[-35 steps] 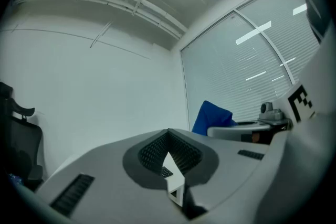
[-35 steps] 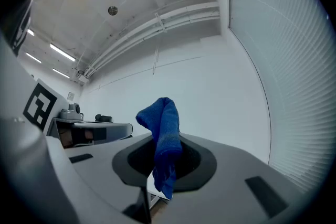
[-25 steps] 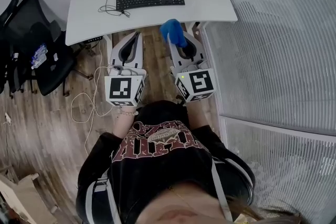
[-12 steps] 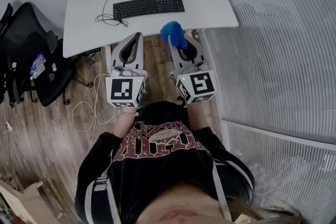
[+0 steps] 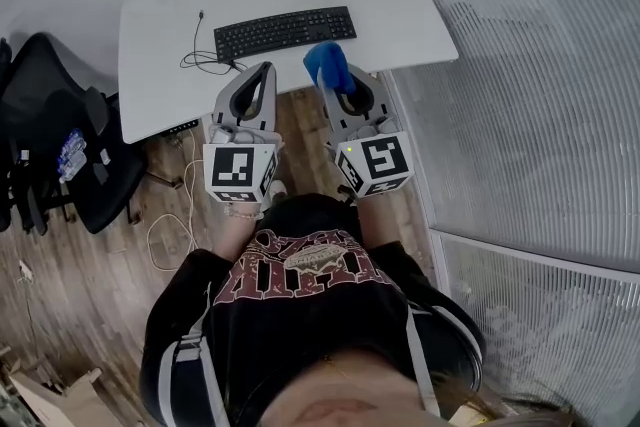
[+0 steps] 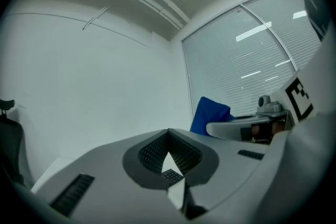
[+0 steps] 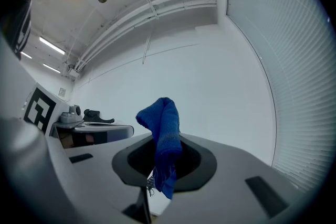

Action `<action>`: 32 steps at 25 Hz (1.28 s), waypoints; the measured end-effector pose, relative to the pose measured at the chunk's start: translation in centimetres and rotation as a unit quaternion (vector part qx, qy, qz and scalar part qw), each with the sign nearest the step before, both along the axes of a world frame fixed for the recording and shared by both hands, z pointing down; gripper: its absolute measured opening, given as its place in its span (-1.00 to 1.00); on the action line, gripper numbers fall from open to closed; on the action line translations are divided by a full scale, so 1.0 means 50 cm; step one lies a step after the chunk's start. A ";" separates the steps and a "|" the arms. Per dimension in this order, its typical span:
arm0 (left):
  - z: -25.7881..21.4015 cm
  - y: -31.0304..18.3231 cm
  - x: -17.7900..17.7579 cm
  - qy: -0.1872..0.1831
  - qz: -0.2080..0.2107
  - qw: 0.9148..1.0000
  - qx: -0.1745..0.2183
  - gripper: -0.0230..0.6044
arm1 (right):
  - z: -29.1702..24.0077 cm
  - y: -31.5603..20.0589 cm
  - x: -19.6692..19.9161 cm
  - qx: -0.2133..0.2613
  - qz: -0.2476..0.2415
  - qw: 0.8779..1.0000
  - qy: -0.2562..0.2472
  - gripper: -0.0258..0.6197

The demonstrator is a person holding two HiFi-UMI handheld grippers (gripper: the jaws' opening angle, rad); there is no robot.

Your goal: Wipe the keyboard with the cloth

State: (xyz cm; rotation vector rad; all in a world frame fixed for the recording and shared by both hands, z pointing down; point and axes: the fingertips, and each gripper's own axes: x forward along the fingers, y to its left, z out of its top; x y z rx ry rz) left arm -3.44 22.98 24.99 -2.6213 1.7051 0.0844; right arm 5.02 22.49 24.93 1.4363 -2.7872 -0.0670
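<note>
Right tool (image 5: 340, 85) pinches a blue cloth (image 5: 327, 64). The cloth stands bunched beyond the jaws, at the near edge of the white bench (image 5: 400, 10). Left tool (image 5: 263, 73), beside it, is pressed together with nothing in it. The black keyboard (image 5: 285, 32) lies on the bench ahead of both tools, apart from them. Its cable (image 5: 205, 60) is tangled at its left end.

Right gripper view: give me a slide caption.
Right tongs shut on a blue cloth, held up before a white wall.

Black keyboard (image 5: 285, 32) on white desk (image 5: 400, 5)
</note>
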 end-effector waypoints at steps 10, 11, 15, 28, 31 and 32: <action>0.034 -0.078 -0.059 -0.004 0.031 0.999 -0.010 -0.82 | 0.036 -0.072 -0.079 -0.013 0.017 1.000 0.002 -0.72; 0.036 -0.084 -0.064 -0.004 0.033 0.999 -0.013 -0.82 | 0.037 -0.077 -0.086 -0.015 0.018 1.000 0.002 -0.72; 0.042 -0.097 -0.079 -0.001 0.039 0.999 -0.020 -0.82 | 0.042 -0.089 -0.107 -0.020 0.021 1.000 0.013 -0.72; 0.071 -0.198 -0.125 0.017 0.017 0.999 -0.034 -0.82 | 0.057 -0.198 -0.152 -0.027 0.004 0.999 0.017 -0.72; 0.091 -0.244 -0.124 0.010 0.011 0.999 -0.039 -0.82 | 0.080 -0.246 -0.154 -0.034 -0.002 0.999 0.014 -0.72; 0.096 -0.257 -0.122 0.007 0.009 0.999 -0.042 -0.82 | 0.087 -0.261 -0.153 -0.037 -0.004 0.999 0.012 -0.72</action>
